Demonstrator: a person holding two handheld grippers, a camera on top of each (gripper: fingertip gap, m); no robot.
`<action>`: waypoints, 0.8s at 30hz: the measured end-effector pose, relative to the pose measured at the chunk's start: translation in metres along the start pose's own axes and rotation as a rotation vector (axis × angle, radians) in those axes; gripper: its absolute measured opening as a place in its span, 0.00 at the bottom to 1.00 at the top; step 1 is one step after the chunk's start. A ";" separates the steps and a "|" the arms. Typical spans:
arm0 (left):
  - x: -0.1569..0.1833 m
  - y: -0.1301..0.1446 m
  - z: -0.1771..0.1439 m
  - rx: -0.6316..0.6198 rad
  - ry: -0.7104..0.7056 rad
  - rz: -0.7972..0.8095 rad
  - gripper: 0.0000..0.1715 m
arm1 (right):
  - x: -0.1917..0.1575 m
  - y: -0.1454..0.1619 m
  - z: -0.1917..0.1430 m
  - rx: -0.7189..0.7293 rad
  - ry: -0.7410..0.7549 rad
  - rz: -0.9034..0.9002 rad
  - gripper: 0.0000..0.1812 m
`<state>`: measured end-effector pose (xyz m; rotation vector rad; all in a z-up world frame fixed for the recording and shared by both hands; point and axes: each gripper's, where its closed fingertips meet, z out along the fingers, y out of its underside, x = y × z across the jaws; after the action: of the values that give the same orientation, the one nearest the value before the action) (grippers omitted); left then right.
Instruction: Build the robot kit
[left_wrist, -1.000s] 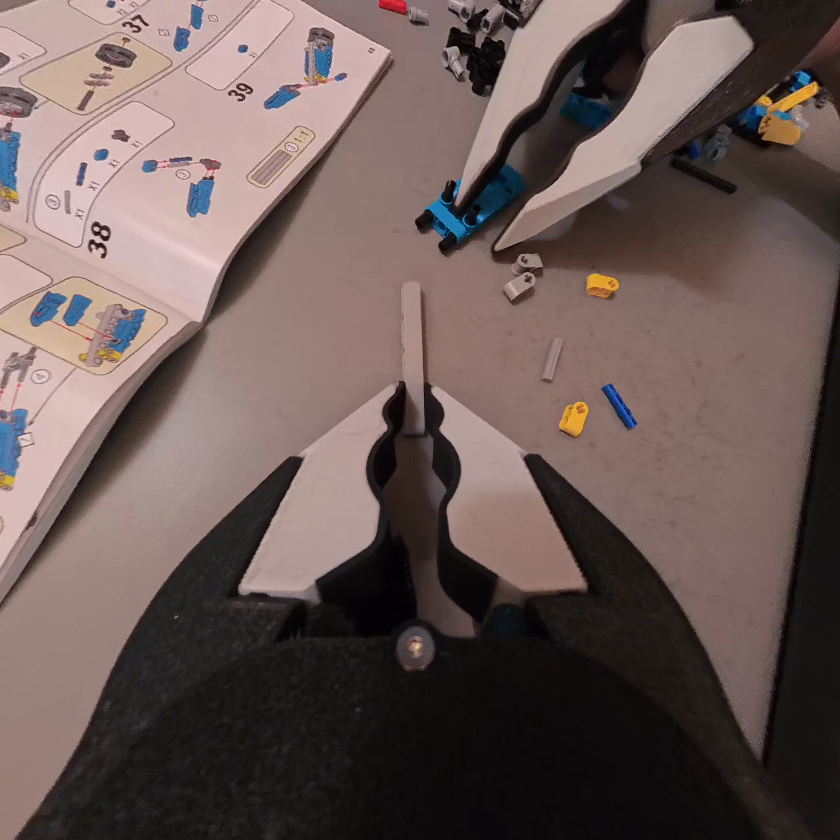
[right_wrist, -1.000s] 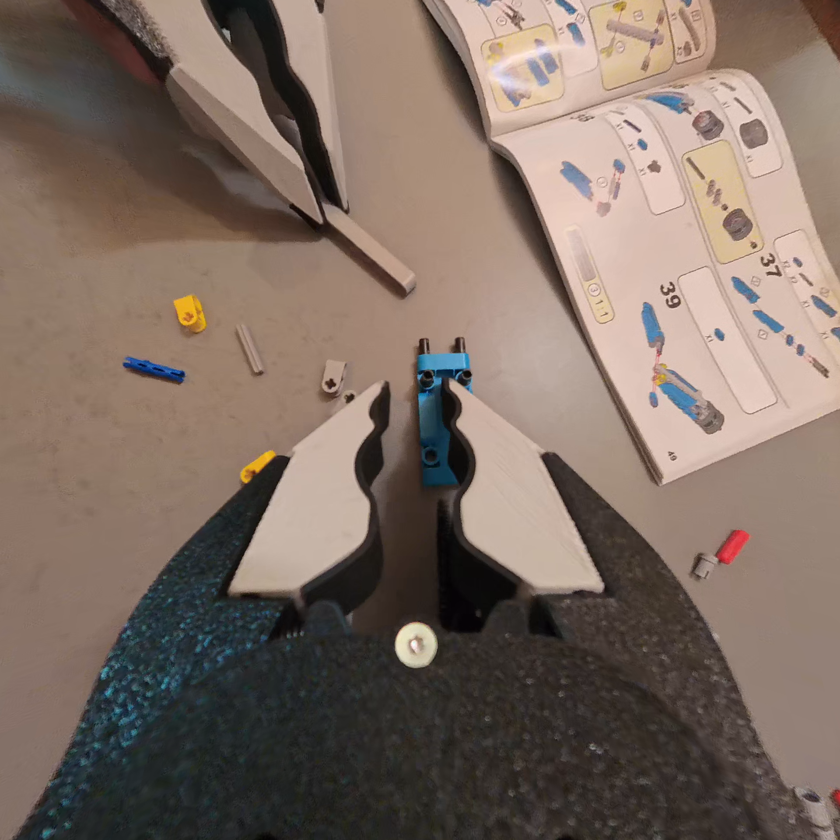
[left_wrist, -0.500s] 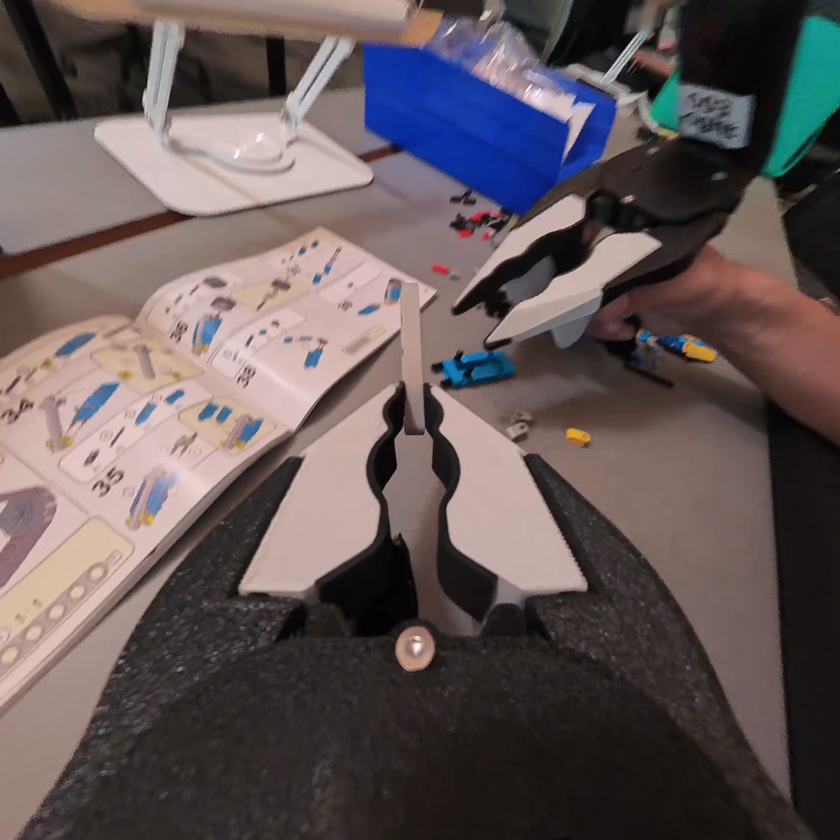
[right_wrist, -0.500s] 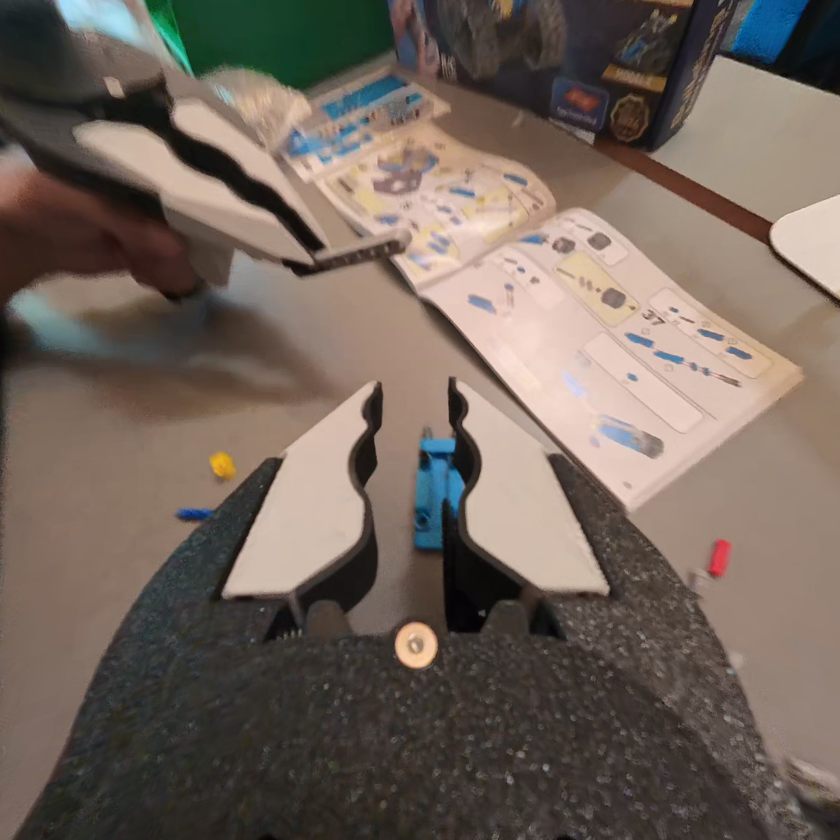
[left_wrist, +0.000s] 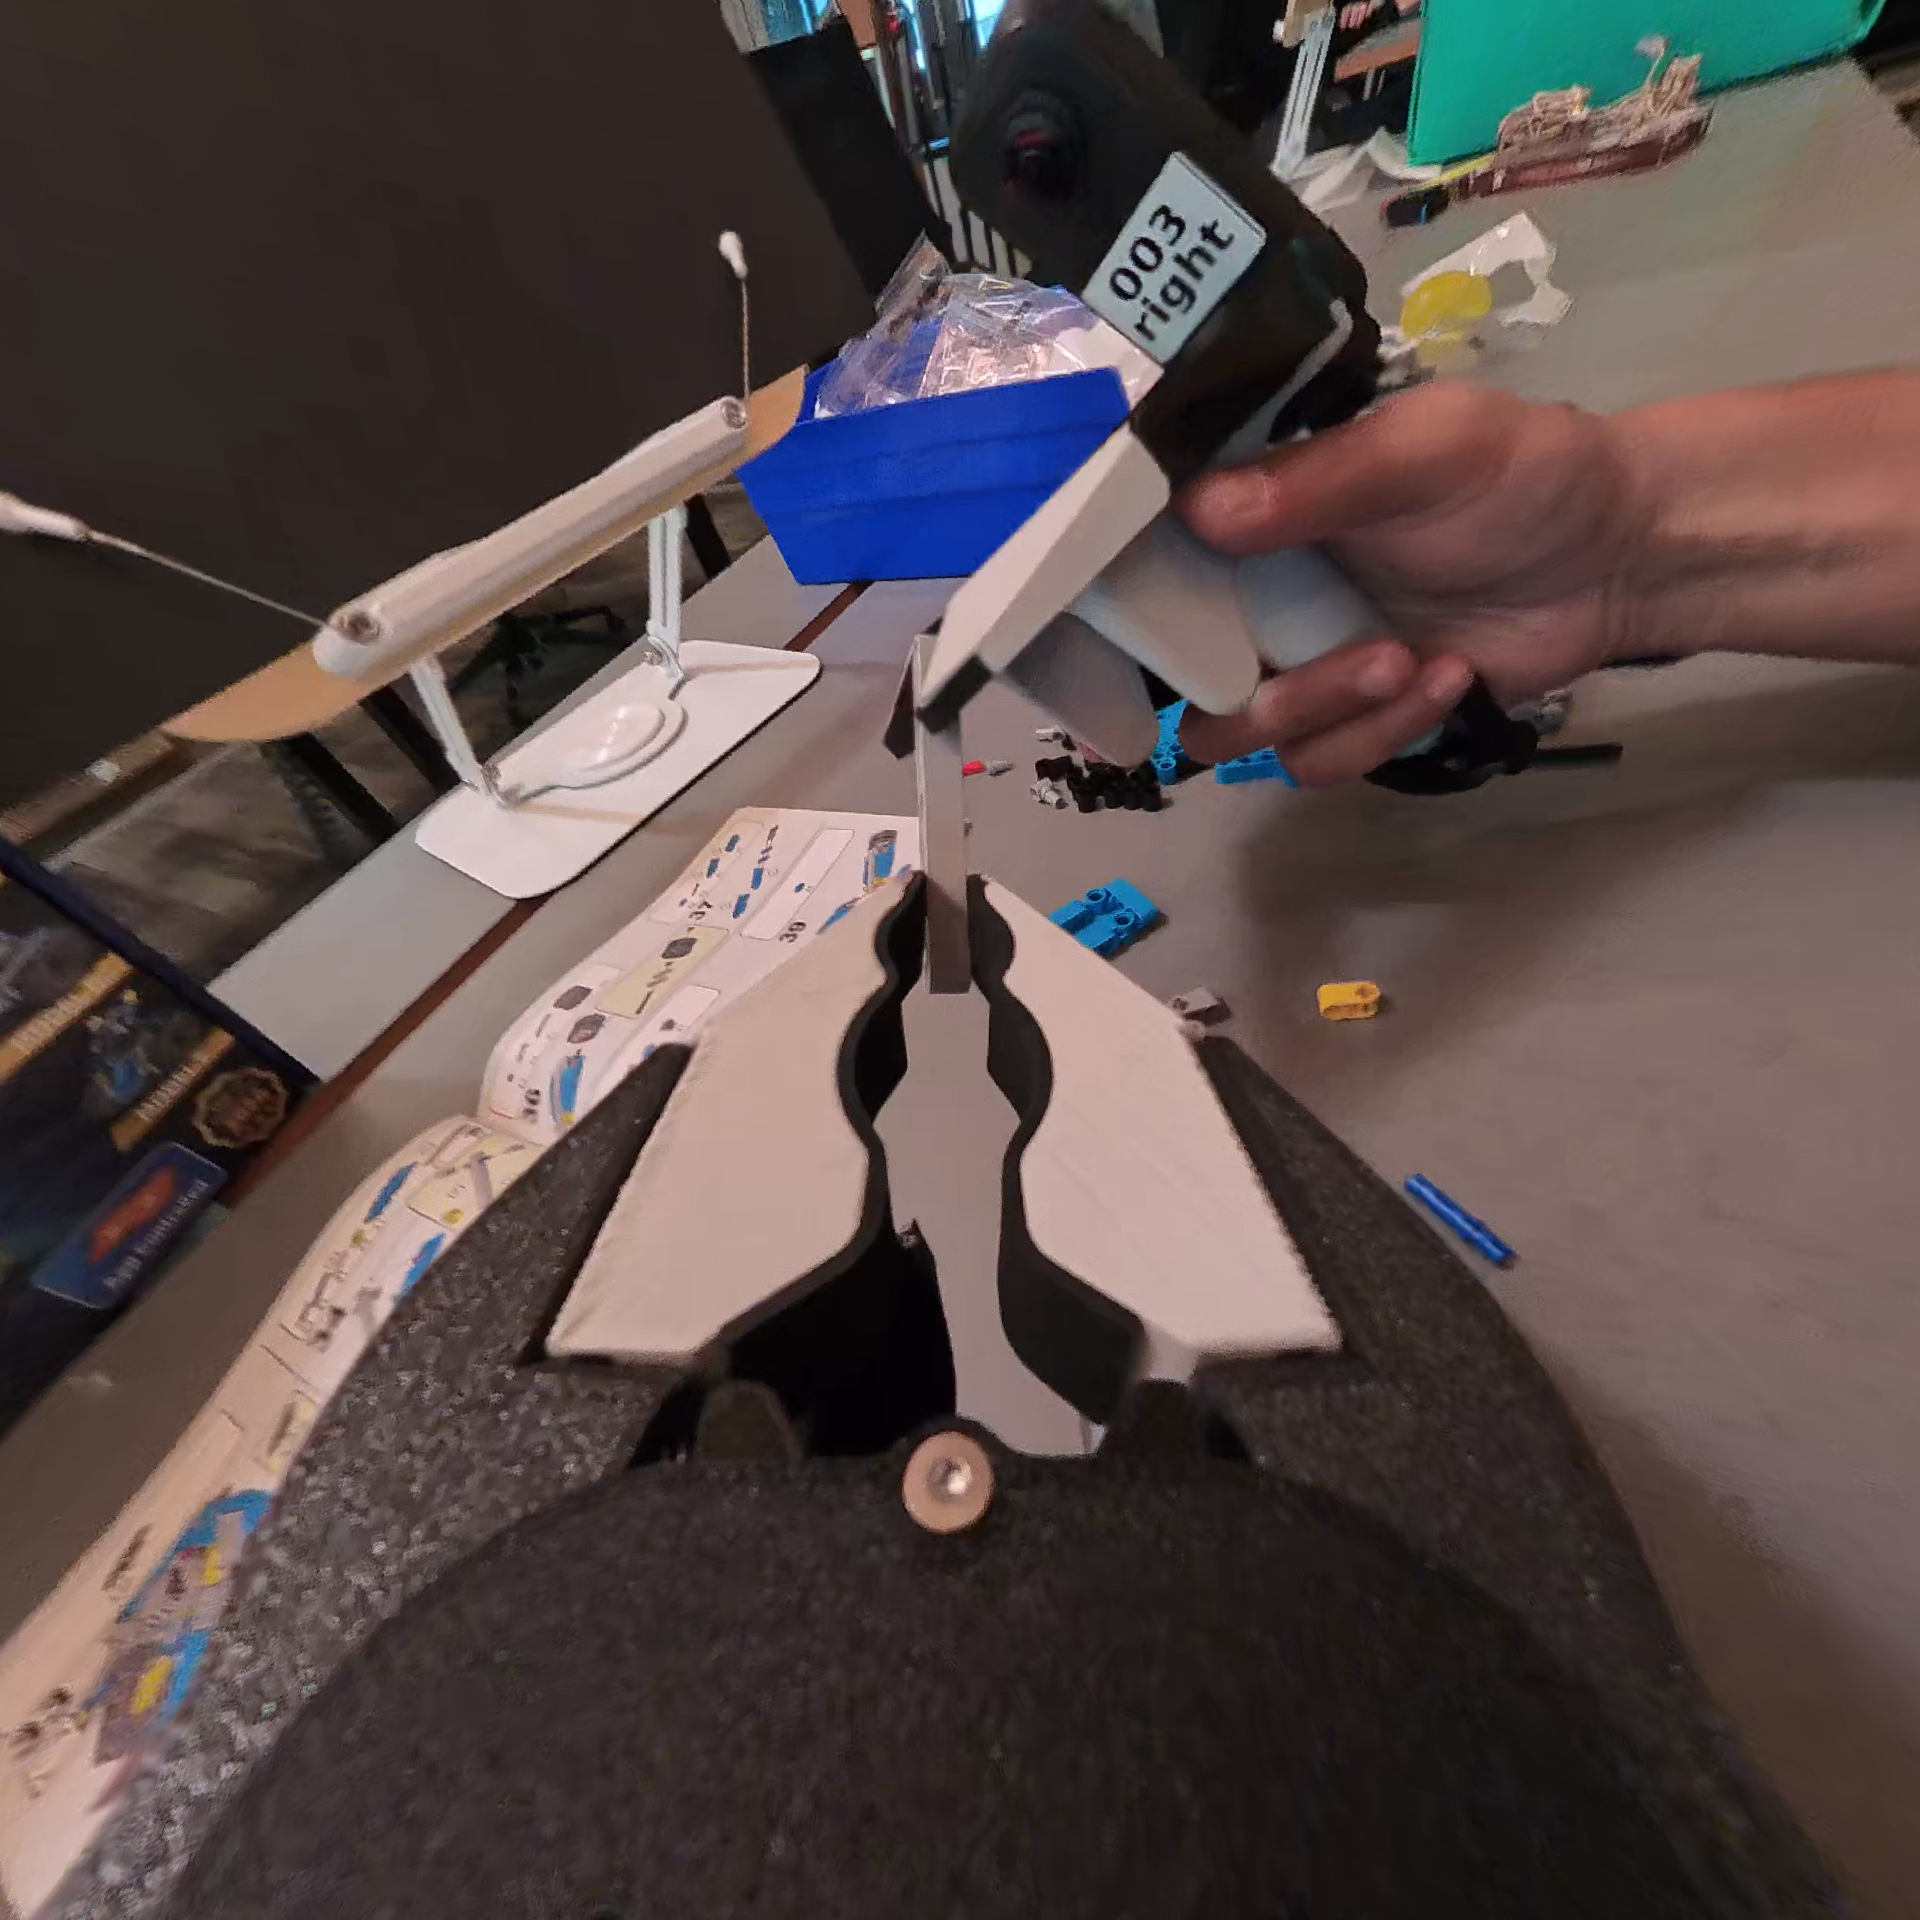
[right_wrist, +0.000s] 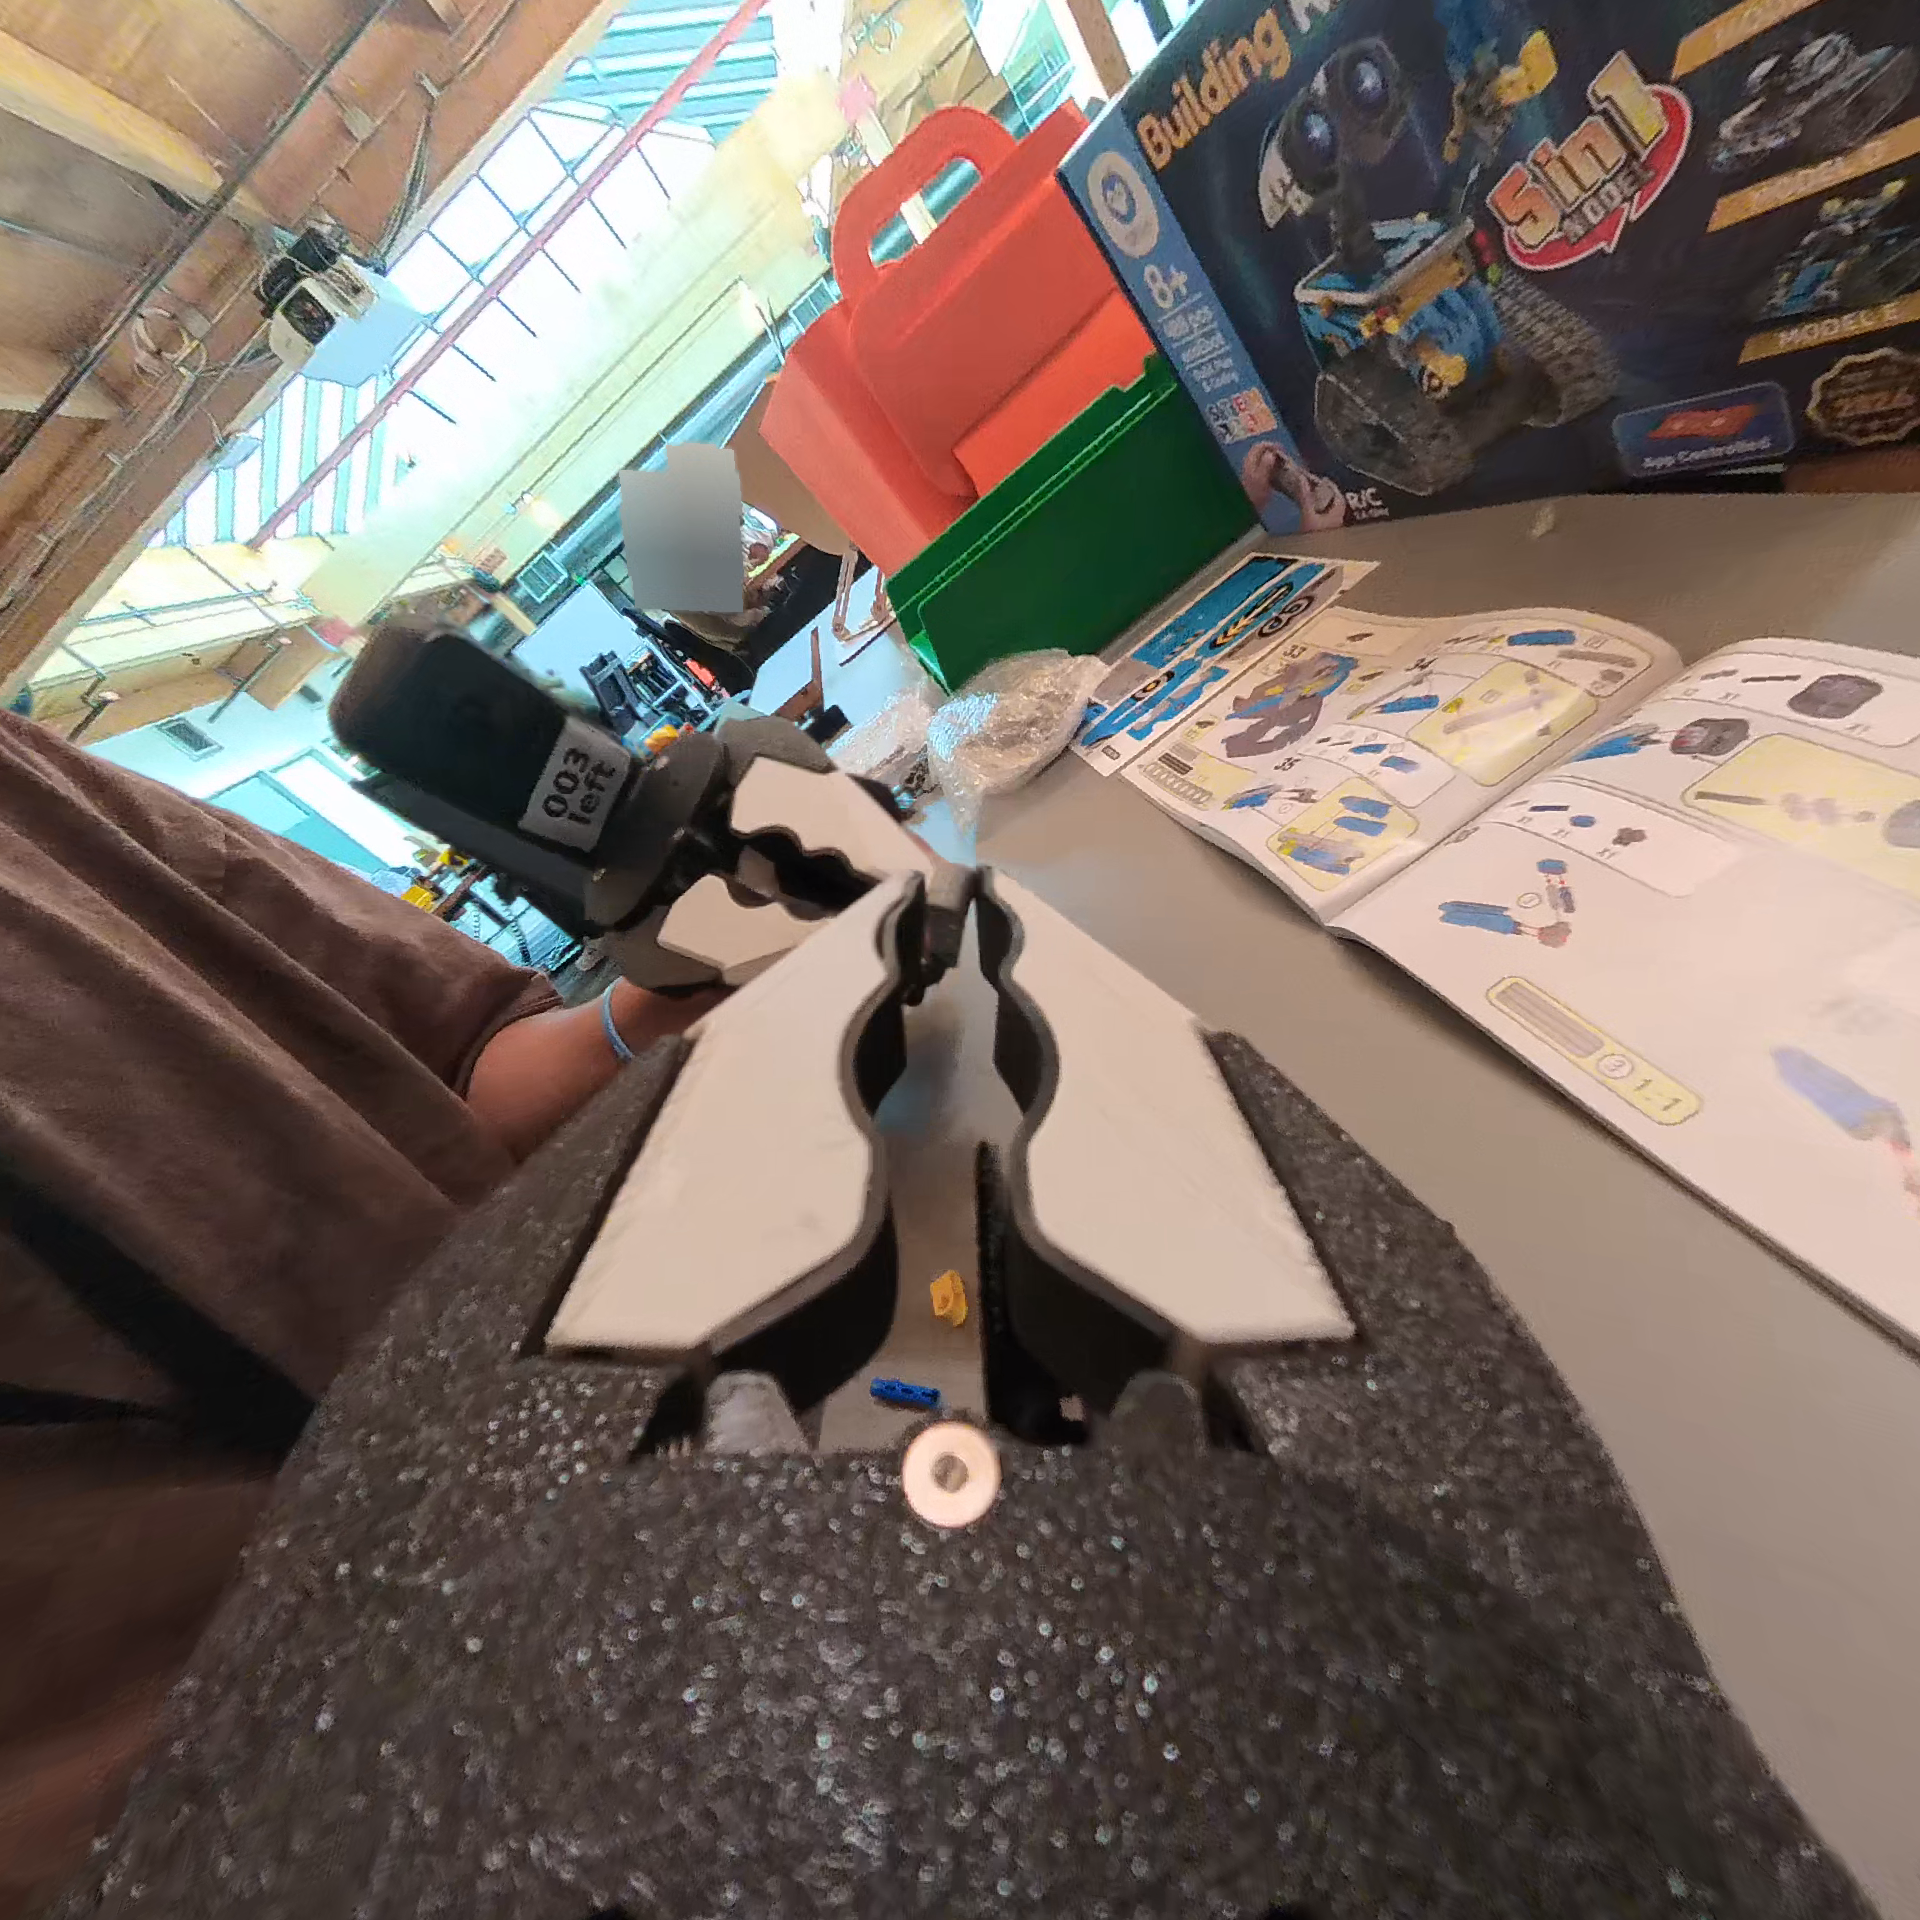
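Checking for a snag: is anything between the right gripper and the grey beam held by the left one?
Nothing visible does. The left gripper is shut on the grey beam, raised off the table. The right gripper has its tips on either side of the beam's far end, with no loose part between them.

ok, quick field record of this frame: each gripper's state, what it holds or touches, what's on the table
left gripper: shut on grey beam, held above the table
right gripper: fingertips on either side of the beam's far end; contact unclear
blue brick: lying on table, apart from both grippers
loose parts: yellow connector, blue pin, pile of black pieces
instruction booklet: open on table
background: blue bin, kit box
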<state>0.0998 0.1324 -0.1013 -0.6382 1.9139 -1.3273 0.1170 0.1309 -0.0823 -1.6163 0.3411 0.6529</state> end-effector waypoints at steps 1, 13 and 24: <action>0.001 0.000 0.001 -0.004 -0.009 0.025 0.04 | -0.001 0.000 -0.001 -0.003 -0.012 -0.002 0.05; -0.007 0.006 0.008 -0.010 0.039 -0.247 0.20 | 0.008 0.002 -0.003 -0.049 0.084 -0.057 0.04; 0.000 0.003 0.013 -0.006 -0.031 -0.032 0.14 | 0.007 0.016 0.006 -0.073 -0.028 0.219 0.04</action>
<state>0.1097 0.1259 -0.1071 -0.6918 1.8905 -1.3242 0.1121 0.1349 -0.0992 -1.6508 0.4828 0.8619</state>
